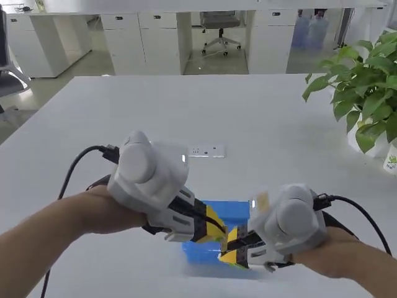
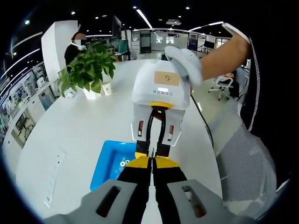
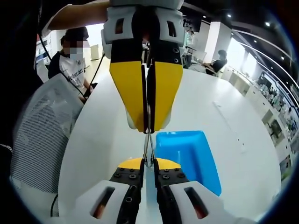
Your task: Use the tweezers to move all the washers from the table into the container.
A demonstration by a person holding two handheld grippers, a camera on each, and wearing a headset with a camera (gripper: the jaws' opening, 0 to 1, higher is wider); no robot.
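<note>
Lower centre, left gripper [image 1: 214, 225] and right gripper [image 1: 232, 247] meet above the blue container [image 1: 236, 210] on the worktop [image 1: 248, 118], both pairs of fingers [image 3: 128, 88] pinched narrow on the tweezers [image 3: 148, 145].

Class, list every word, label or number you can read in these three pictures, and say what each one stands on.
"XENSE", first letter unsure: on the white housing of the right gripper.
Tan label above it: a small mark, not readable.
Shirt print on a seated person: blurred, unreadable.
Pot label under the plant: too small to read.
</note>
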